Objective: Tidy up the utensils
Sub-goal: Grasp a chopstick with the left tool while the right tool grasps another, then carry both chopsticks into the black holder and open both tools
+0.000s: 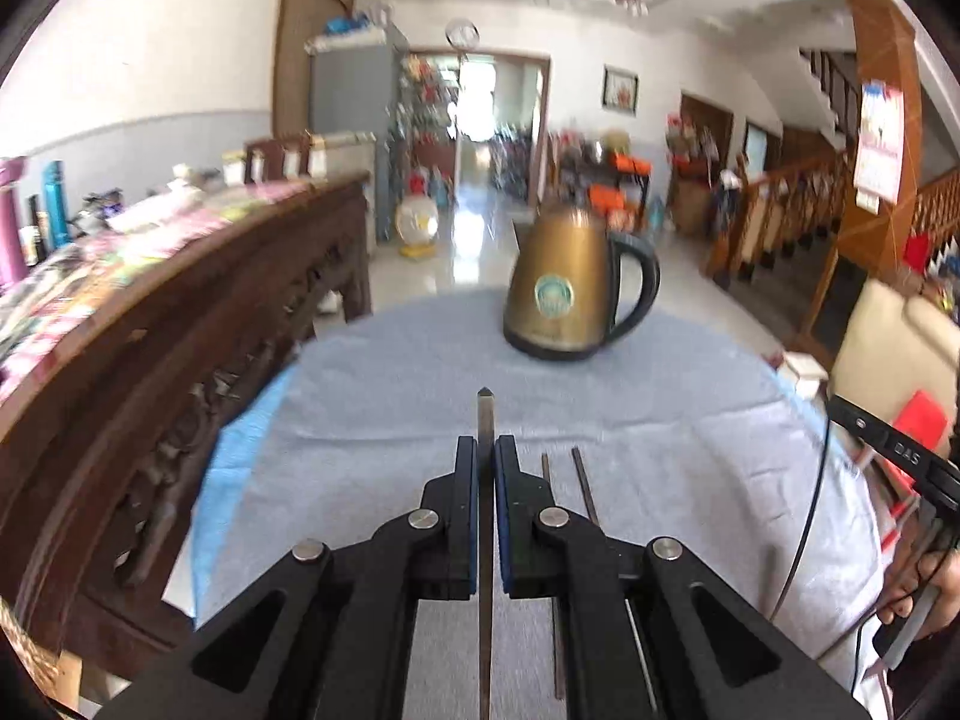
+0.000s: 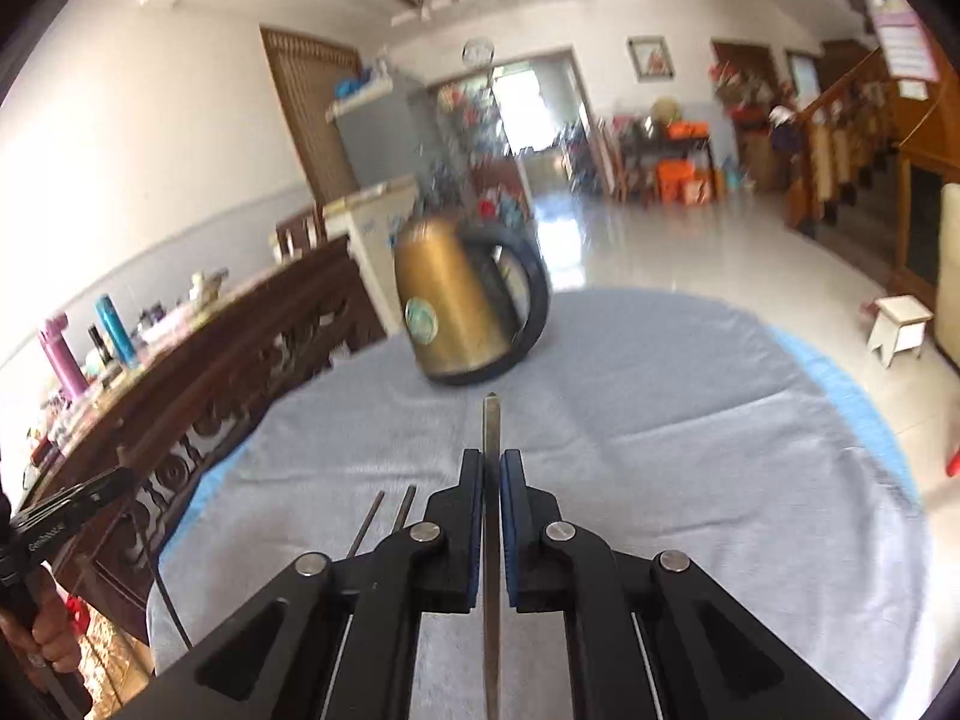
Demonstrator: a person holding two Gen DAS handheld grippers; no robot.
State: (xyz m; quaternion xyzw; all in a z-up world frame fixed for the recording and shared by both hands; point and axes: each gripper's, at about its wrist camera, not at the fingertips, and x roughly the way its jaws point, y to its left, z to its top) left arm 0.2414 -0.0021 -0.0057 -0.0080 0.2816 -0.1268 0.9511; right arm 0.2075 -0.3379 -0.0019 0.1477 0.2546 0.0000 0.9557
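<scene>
Now, through the left wrist view, my left claw (image 1: 486, 468) pinches a thin metal stick (image 1: 485, 414) at frame centre, below the kettle (image 1: 564, 288); two more sticks (image 1: 567, 483) lie on the cloth (image 1: 372, 396) just right. Through the right wrist view, my right claw (image 2: 492, 474) pinches another stick (image 2: 492, 426) at centre, kettle upper left

Place: large living hall of a home. Evidence: round table under a grey cloth (image 1: 420, 396) with a brass-coloured electric kettle (image 1: 564, 294); carved dark wood sideboard (image 1: 180, 348) crowded with bottles; grey fridge (image 1: 348, 102); wooden staircase (image 1: 798, 204); framed picture (image 1: 620, 90); polished tile floor (image 2: 690, 240); beamed ceiling.
</scene>
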